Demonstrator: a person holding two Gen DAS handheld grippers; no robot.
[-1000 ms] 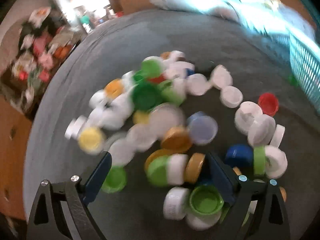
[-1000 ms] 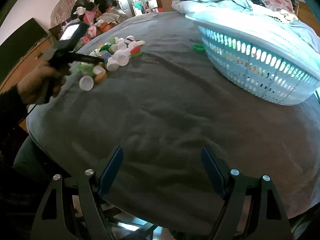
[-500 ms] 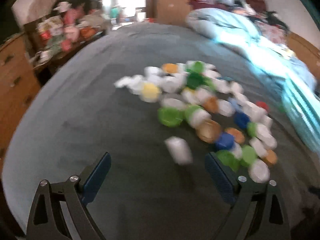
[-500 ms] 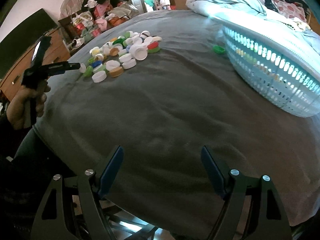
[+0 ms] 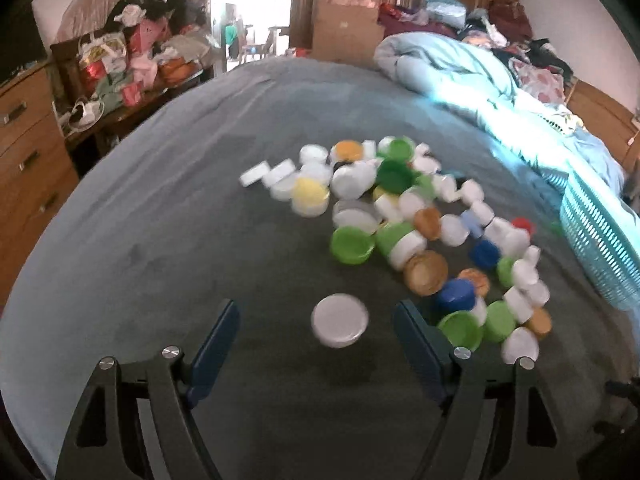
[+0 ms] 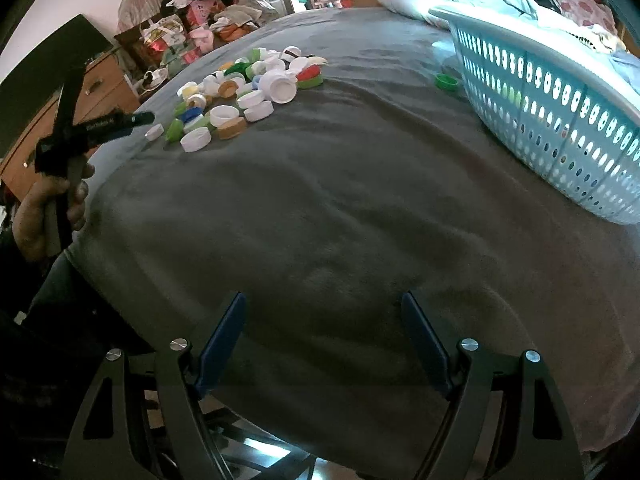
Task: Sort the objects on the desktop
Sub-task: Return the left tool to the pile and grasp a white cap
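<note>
Round plastic bottle caps (image 5: 404,216) heaped on soft grey blanket (image 5: 160,248) — perforated basket (image 6: 552,108) nearby. Left gripper (image 5: 316,322) closing, lone white cap (image 5: 340,320) between, untouched; right gripper (image 6: 322,320) spread, empty.

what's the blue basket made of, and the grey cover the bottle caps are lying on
Basket: looks like moulded plastic, pale blue with a slight sheen; the walls are pierced with regular rows of holes. Grey cover: seemingly soft fleece or plush fabric, matte; it shows gentle wrinkles and drapes over the edge.
</note>
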